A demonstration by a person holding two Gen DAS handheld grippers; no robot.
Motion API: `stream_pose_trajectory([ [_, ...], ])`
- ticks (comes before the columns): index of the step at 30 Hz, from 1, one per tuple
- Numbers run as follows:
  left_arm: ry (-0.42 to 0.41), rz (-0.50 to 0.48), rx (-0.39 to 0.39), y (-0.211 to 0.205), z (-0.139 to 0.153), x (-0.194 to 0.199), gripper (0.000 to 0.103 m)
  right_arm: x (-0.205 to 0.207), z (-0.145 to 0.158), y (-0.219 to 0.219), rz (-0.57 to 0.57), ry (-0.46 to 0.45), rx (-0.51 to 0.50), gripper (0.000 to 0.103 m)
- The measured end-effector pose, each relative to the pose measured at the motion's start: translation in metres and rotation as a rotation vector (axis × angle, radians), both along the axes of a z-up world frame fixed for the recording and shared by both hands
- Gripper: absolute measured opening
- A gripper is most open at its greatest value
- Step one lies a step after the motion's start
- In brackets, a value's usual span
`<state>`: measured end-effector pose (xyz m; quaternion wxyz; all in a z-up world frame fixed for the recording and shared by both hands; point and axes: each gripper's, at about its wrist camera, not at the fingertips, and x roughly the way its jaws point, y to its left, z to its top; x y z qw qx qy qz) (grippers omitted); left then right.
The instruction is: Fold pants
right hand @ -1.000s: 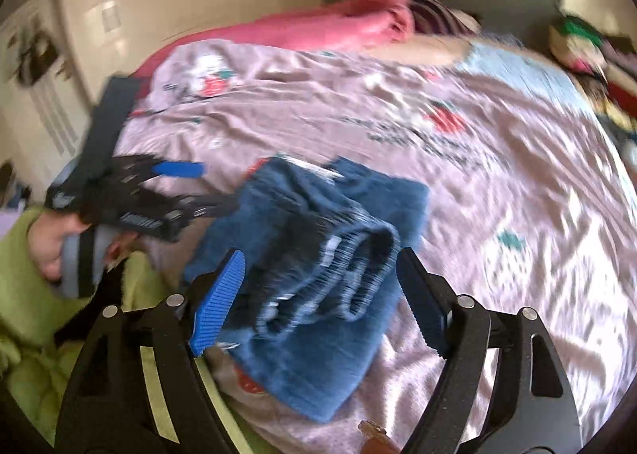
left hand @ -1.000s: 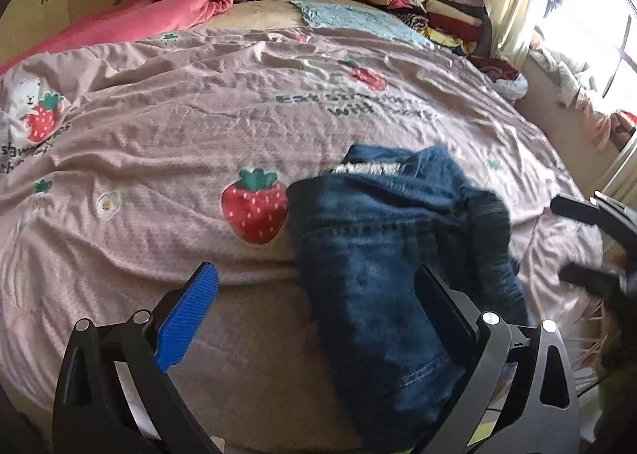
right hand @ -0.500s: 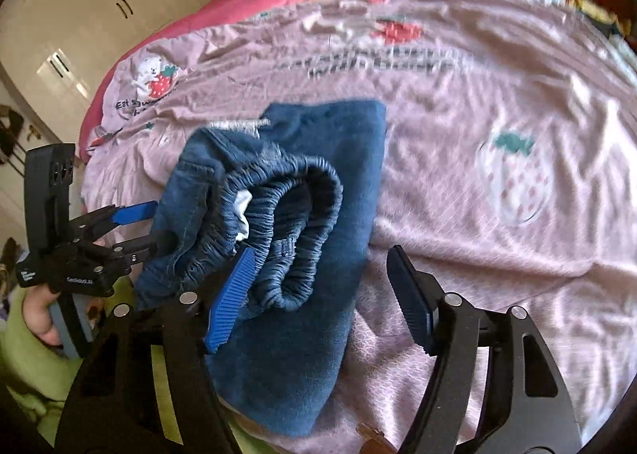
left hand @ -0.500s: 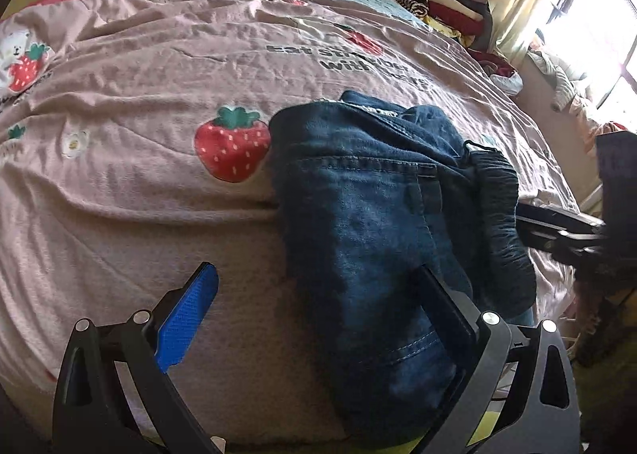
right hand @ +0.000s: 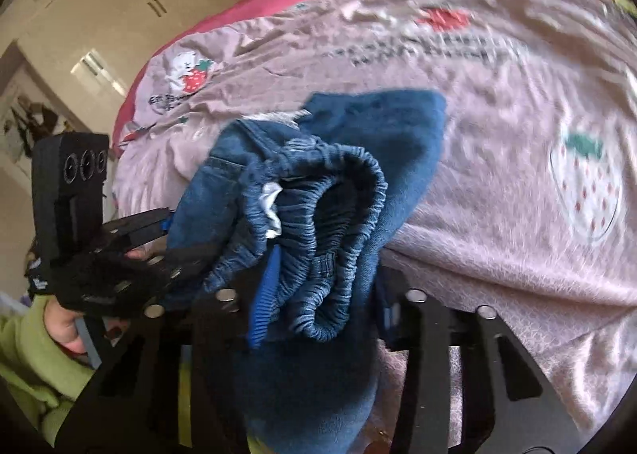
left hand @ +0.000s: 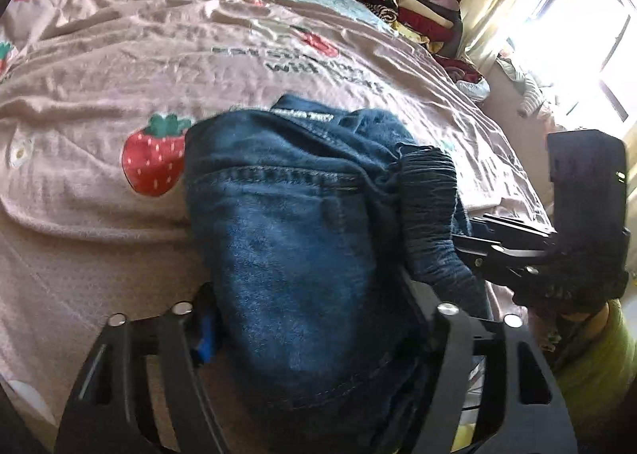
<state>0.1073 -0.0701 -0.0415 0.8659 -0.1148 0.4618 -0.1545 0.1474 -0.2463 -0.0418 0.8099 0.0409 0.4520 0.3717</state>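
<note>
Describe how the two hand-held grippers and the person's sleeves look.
Both are black, angular frames with slotted arms and round silver bolt heads. The left hand-held gripper and the right hand-held gripper each carry ribbed blue finger pads. A boxy black block rises above the right one's frame. The sleeves are lime green.

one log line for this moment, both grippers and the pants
left gripper: closing, jeans between fingers | right gripper: closing, jeans waistband between fingers | jeans: bunched on pink bedspread
</note>
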Motion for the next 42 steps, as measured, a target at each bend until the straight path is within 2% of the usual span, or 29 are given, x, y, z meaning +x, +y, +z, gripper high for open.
stream_pose_trajectory([
  [2,-0.013,0.003,-0.015,0.003,0.009,-0.001,0.056,-0.005,0.013,0.004,0.021,-0.05,0.005,0.025],
  [5,-0.04,0.015,-0.046,0.009,0.026,0.001,0.056,-0.006,0.033,0.013,0.064,-0.131,0.012,0.025],
  [9,-0.092,0.045,-0.026,0.02,0.046,0.014,0.058,0.012,0.048,0.021,0.069,-0.164,0.033,0.025],
  [14,-0.111,0.071,-0.001,0.034,0.058,0.035,0.058,0.037,0.059,0.039,0.091,-0.214,0.016,0.025],
  [21,-0.098,0.108,0.023,0.047,0.054,0.06,0.058,0.06,0.055,0.056,0.089,-0.217,0.004,0.025],
  [30,-0.083,0.107,0.053,0.049,0.043,0.075,0.058,0.076,0.041,0.06,0.065,-0.179,-0.005,0.025],
  [42,-0.04,0.108,0.064,0.051,0.024,0.081,0.063,0.084,0.026,0.061,0.029,-0.125,-0.042,0.032],
])
